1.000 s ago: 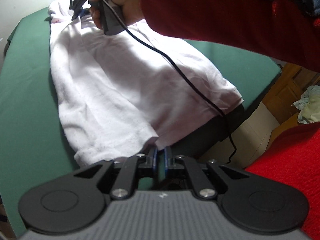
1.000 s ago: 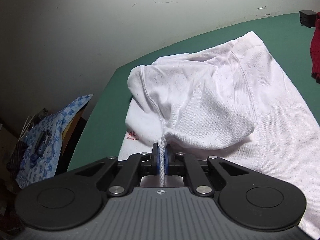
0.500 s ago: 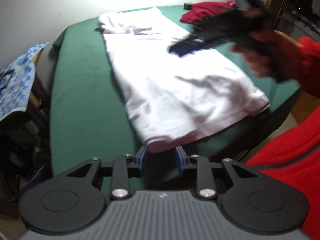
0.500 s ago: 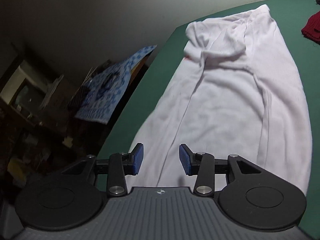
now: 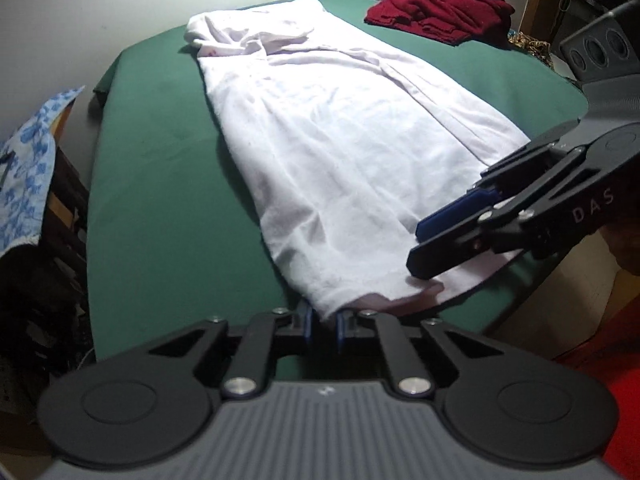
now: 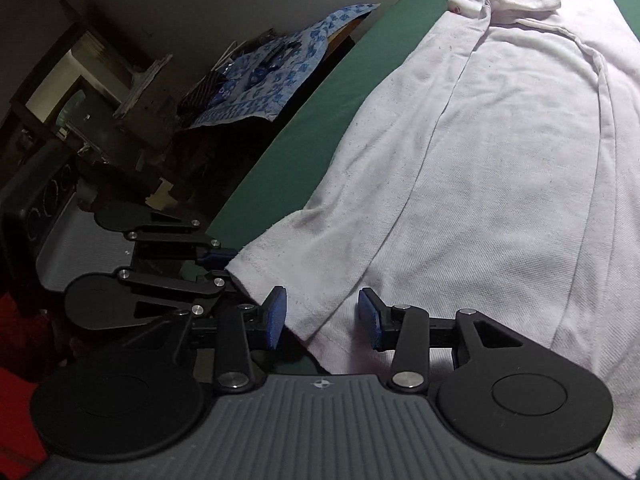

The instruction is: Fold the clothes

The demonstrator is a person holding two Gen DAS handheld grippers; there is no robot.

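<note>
long white cotton shirt runs straight away from both grippers | left gripper pinches its near corner | right gripper wide apart around the hem beside it

A broad strip of bare green surface runs open along the left side of the white garment, which takes up the middle; bare surface also lies between the garment and the red clothes heaped at the far right corner; the right gripper hangs over the near hem, crowding the left gripper at that corner; blue patterned cloth and dark clutter stand off the left edge.
</note>
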